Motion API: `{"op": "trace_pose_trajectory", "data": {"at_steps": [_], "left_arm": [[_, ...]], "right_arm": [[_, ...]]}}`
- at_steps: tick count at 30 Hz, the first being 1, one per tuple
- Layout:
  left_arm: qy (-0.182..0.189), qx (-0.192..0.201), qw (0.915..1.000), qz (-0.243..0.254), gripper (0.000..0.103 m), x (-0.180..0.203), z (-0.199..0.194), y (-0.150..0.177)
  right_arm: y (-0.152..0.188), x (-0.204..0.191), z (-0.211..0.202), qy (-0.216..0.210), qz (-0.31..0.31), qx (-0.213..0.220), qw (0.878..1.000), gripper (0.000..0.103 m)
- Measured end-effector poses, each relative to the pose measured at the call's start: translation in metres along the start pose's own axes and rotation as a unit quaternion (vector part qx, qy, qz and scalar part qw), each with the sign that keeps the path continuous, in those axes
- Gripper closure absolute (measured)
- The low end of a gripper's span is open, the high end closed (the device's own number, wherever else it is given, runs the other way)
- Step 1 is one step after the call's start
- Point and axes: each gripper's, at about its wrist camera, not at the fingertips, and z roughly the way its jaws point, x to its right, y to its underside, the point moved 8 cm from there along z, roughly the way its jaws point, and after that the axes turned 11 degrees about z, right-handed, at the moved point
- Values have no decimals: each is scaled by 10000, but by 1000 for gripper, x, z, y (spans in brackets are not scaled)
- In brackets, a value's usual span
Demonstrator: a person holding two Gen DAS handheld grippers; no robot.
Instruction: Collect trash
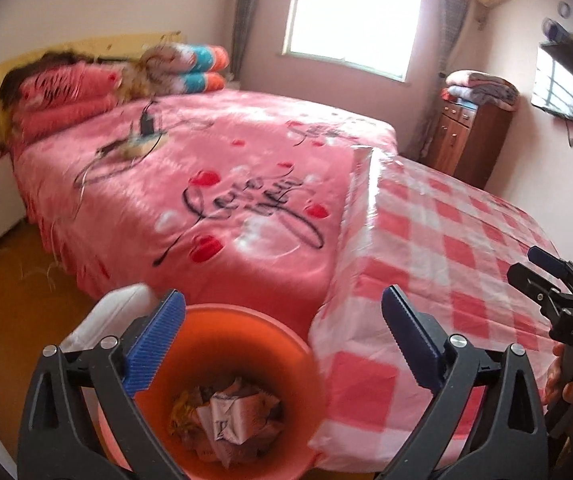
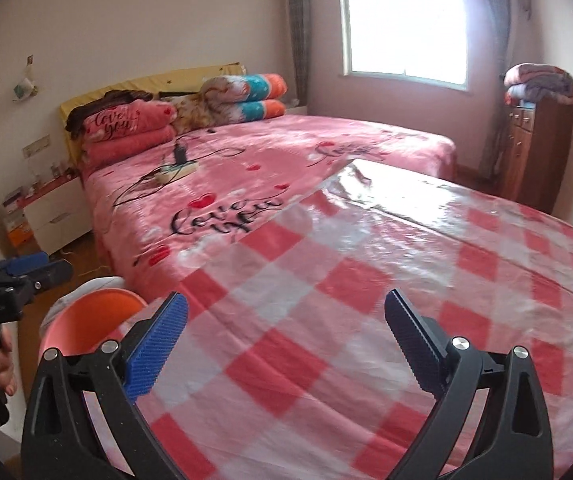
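- Left tongs (image 1: pixel 282 320) spread wide, nothing between them, hanging above the orange trash bin (image 1: pixel 222 364); crumpled paper (image 1: pixel 234 420) lies inside.
- Right tongs (image 2: pixel 286 322) spread, empty, over the checked table (image 2: pixel 406 280); bin to their left.

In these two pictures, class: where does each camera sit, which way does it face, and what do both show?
Left wrist: on the open left claw, looking down into the orange bin of crumpled paper; right claw at the edge.
Right wrist: on the open right claw, over the checked table; left claw at the edge.
Shared: bin, table, bed, window.
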Motion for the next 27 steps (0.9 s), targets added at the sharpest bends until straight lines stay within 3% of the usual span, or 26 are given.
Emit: {"op": "trace_pose_trajectory", "data": {"at_steps": [5, 14, 22, 27], "left_arm": [[113, 228, 9991, 341, 4, 37, -2, -14], [390, 550, 9954, 674, 4, 100, -6, -40], [732, 123, 9939, 810, 4, 149, 13, -42], [920, -93, 9922, 834, 4, 175, 20, -38]], "right_arm": [[0, 30, -13, 444, 82, 167, 9988, 5], [-2, 103, -38, 962, 858, 369, 9910, 5], [0, 150, -60, 1536, 984, 564, 9816, 5], [3, 170, -68, 1663, 953, 655, 9793, 5]]}}
